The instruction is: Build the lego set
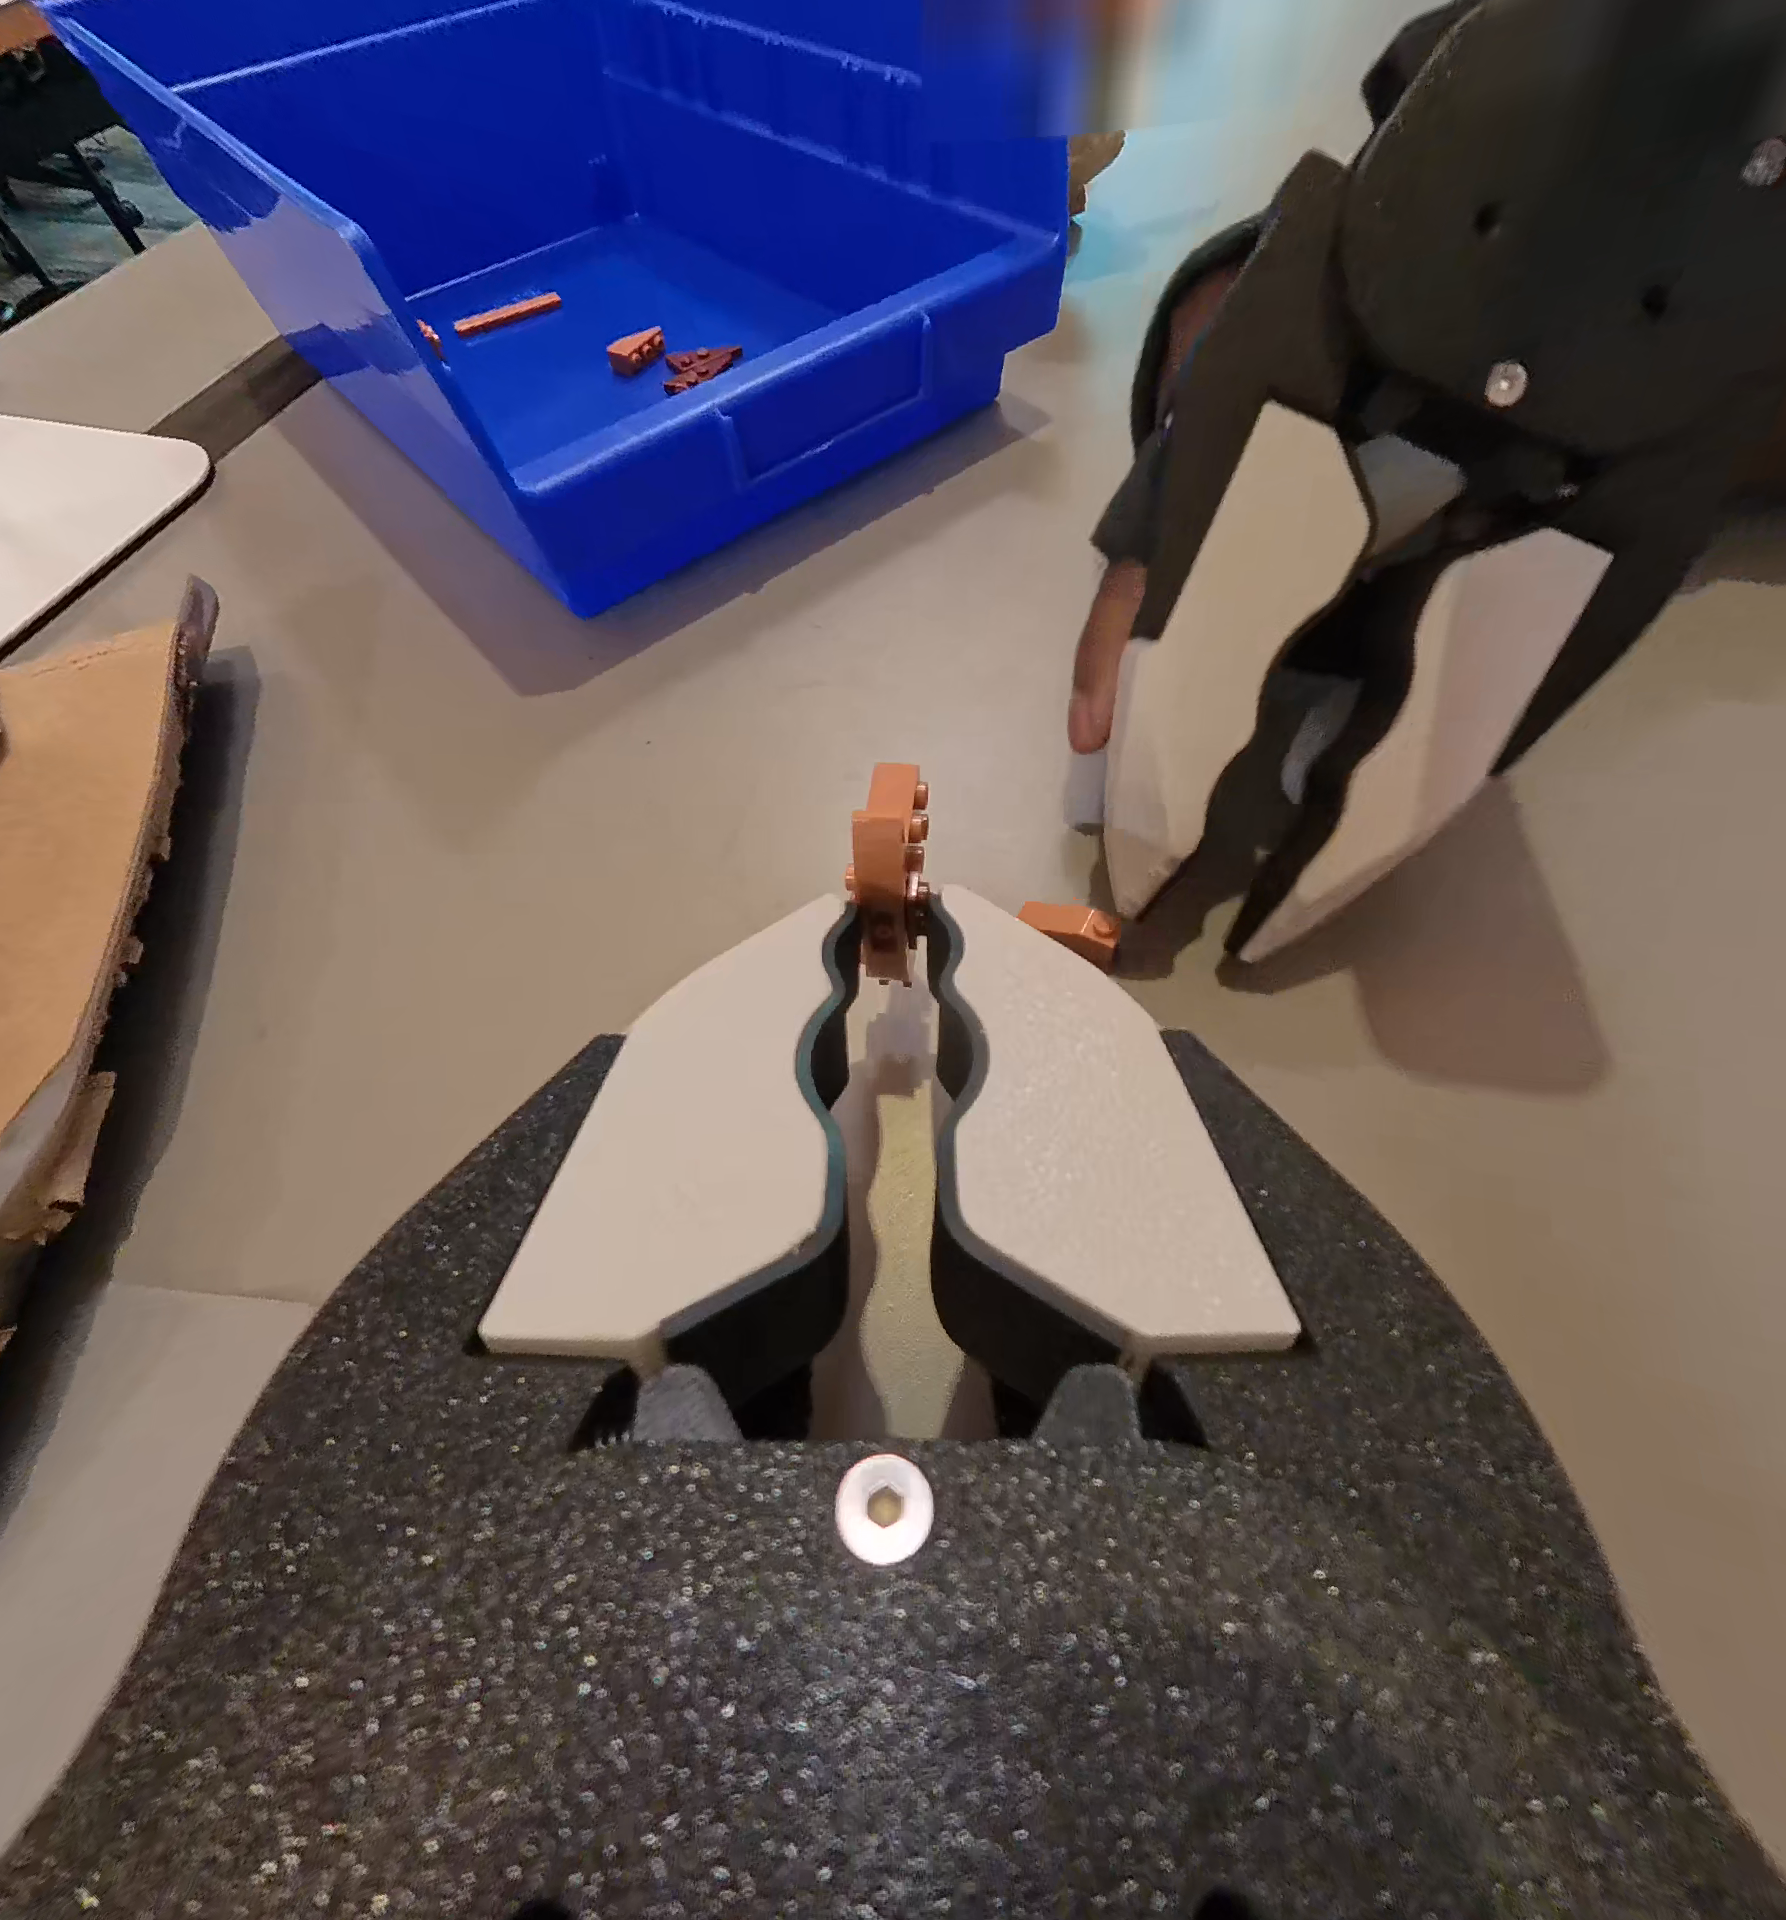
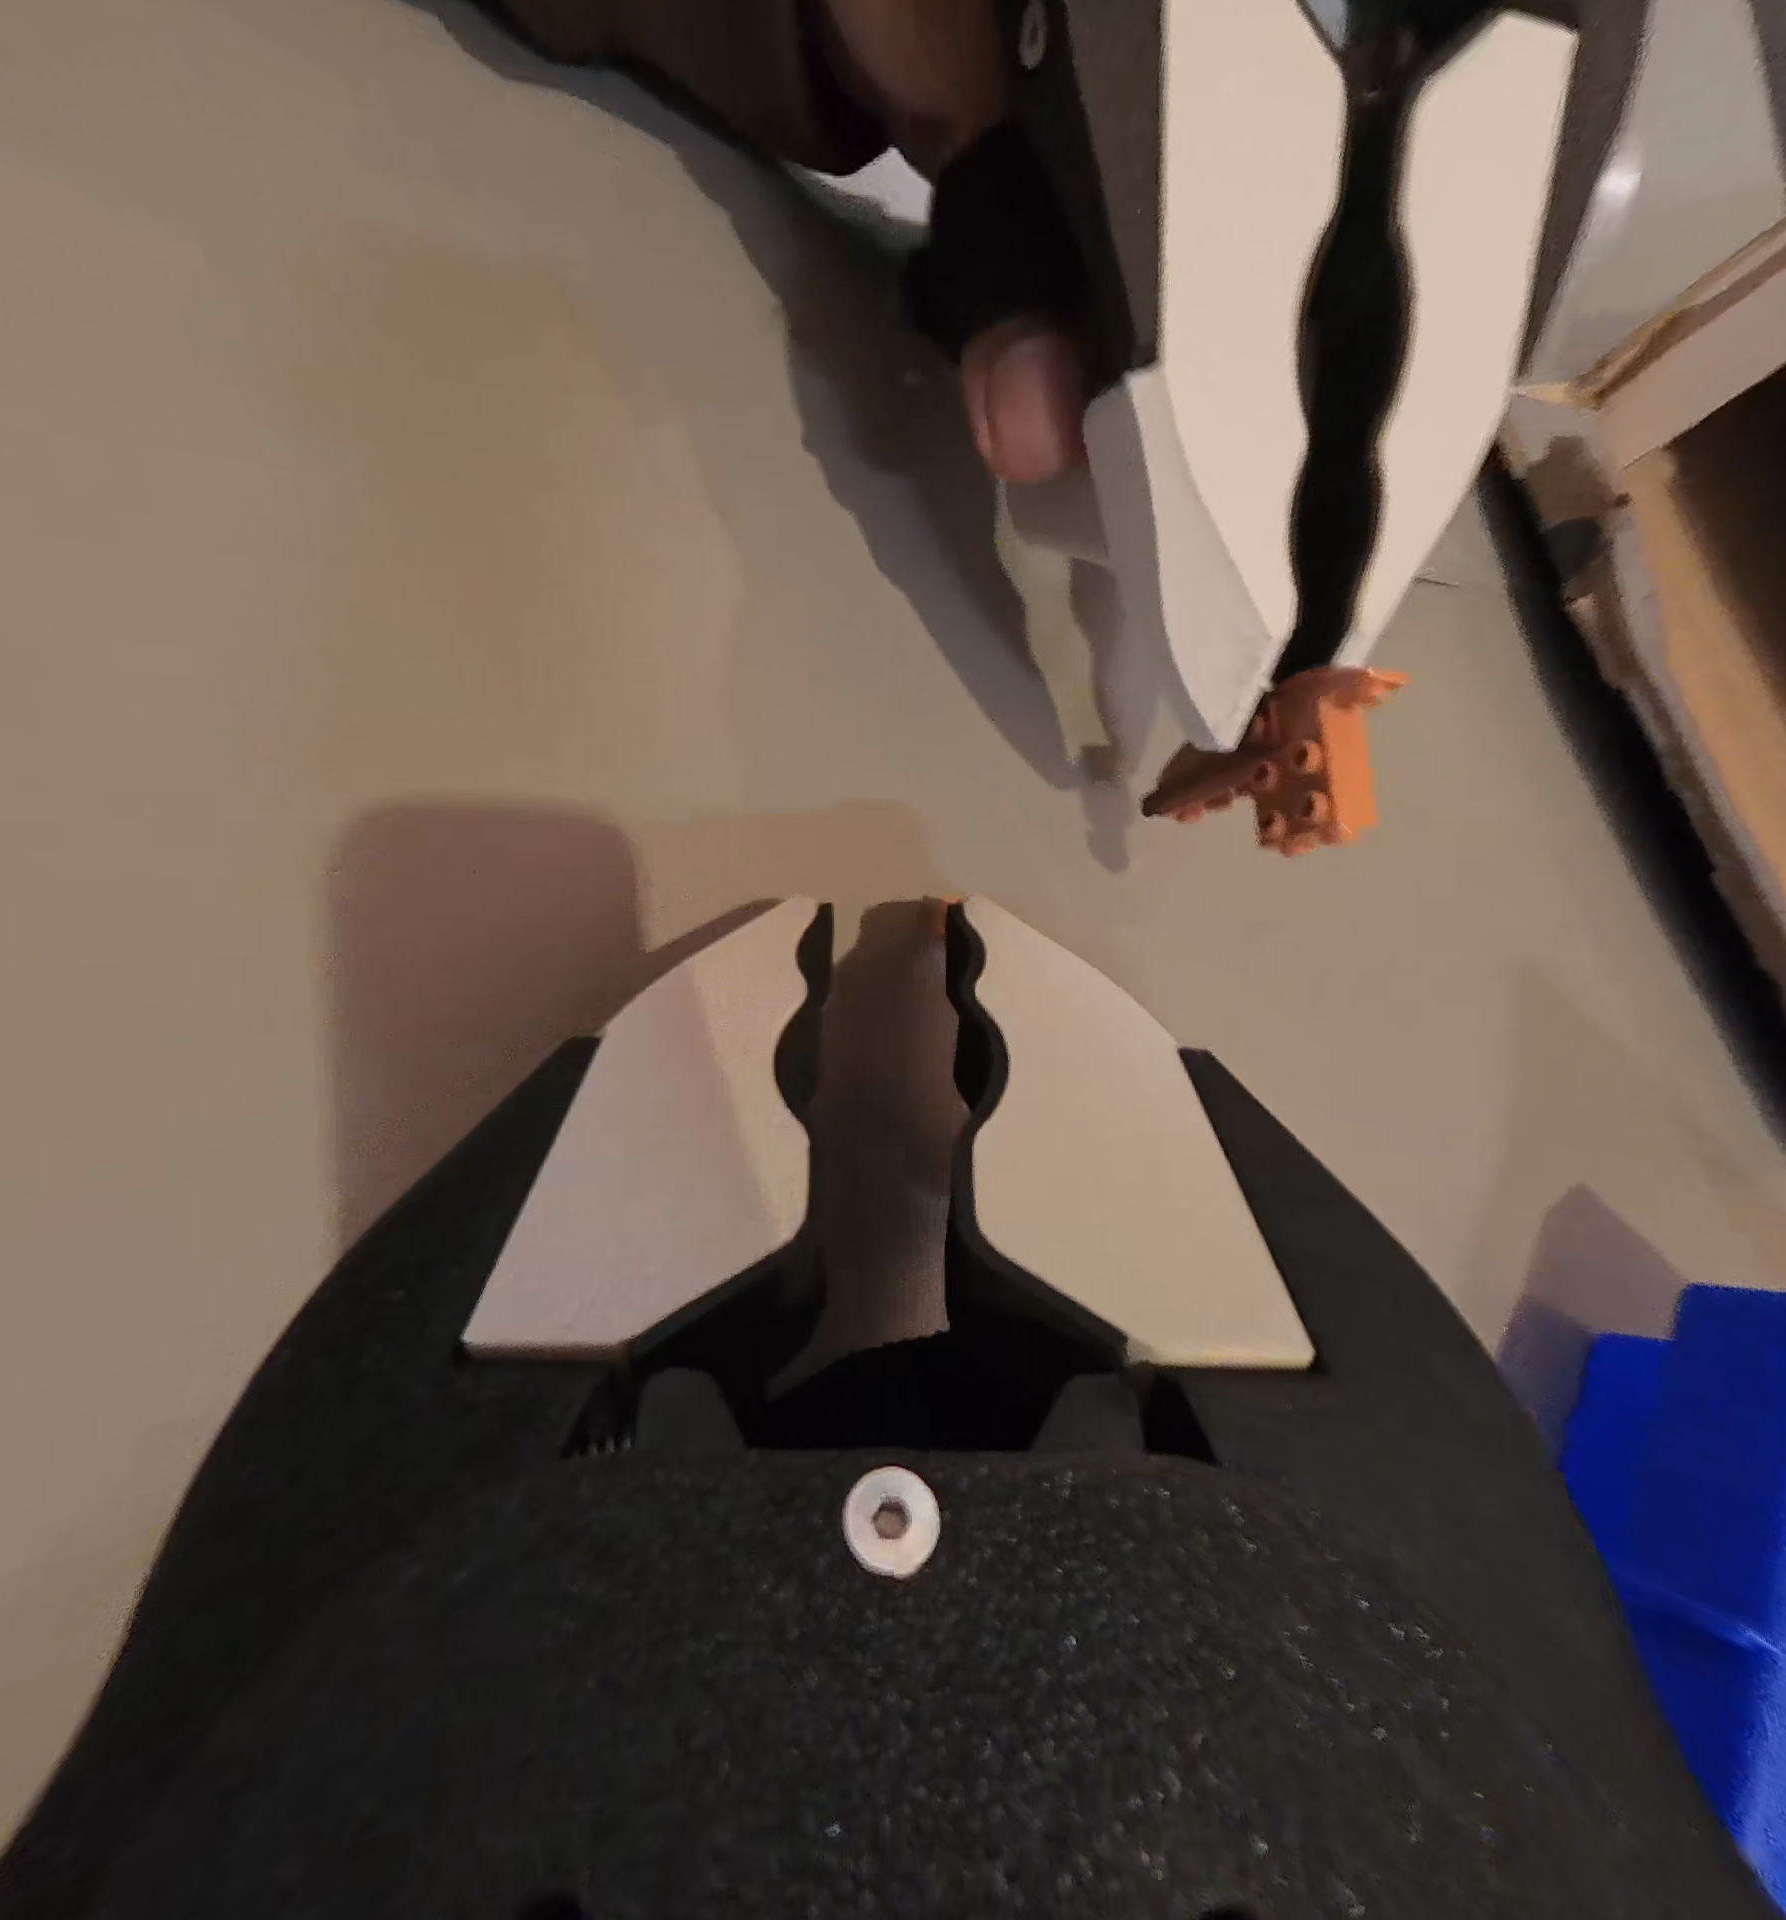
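Two grippers work over a pale beige surface (image 1: 577, 831). The left gripper (image 1: 887, 914) has its jaws closed on a small orange-brown assembly of studded plastic building bricks (image 1: 891, 842), which juts out past the fingertips, both pads pressing its sides; the right wrist view shows the same cluster (image 2: 1294, 769) pinched at those tips. The right gripper (image 1: 1185, 935) stands just right of it, tips down on the surface, its jaws slightly parted and gripping nothing. A single orange-brown sloped brick (image 1: 1076, 928) lies on the surface between the two grippers, just beside the right gripper's near fingertip; only a sliver of orange (image 2: 939, 907) shows at that tip in its own view. A person's finger (image 1: 1097, 675) rests along the right gripper's side. Farther off to the left sits a blue plastic bin (image 1: 868, 436) holding a few loose brown bricks (image 1: 640, 351). A torn brown cardboard sheet (image 1: 47, 883) lies at the left edge.
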`<state>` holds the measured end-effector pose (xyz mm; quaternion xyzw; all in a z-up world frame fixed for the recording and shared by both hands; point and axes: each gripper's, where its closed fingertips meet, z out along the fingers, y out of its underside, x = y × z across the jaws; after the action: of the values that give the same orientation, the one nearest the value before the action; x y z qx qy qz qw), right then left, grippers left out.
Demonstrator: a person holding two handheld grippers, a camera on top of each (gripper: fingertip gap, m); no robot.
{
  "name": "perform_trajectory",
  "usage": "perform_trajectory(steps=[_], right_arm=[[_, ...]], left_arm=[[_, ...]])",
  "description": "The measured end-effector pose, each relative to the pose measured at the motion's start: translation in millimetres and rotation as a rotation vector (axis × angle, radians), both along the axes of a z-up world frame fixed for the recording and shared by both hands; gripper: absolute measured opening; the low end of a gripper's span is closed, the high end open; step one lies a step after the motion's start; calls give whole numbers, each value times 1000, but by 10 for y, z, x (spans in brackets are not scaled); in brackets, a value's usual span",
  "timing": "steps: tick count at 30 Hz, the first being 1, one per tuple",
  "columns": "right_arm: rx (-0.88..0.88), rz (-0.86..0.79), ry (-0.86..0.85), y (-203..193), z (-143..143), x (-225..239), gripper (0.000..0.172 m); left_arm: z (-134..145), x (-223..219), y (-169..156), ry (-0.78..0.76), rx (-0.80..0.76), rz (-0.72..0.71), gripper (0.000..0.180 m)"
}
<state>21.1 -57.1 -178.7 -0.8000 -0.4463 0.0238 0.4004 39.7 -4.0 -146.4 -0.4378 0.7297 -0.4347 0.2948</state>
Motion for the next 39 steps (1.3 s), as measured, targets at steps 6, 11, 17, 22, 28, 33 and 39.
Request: perform_trajectory(steps=[6, 11, 17, 22, 28, 33, 39], right_arm=[[-20, 138, -167, 94, -35, 192, 28], [-143, 289, -239, 138, -70, 125, 26], [-221, 249, -214, 231, -105, 119, 12], [-90, 37, -120, 440, 22, 257, 9], [69, -172, 481, 500, 583, 261, 8], [128, -146, 750, 415, 936, 213, 8], [91, -156, 875, 424, 990, 214, 8]], left_arm=[[25, -1, 32, -19, -10, 9, 11], [80, -23, 102, -45, -19, 23, 11], [98, -36, 114, -48, -53, 17, 11], [187, -43, 91, -80, -127, 6, 11], [476, -59, 64, -200, -308, -7, 11], [545, -54, -32, -234, -380, -41, 11], [639, -46, -32, -288, -441, -32, 11]])
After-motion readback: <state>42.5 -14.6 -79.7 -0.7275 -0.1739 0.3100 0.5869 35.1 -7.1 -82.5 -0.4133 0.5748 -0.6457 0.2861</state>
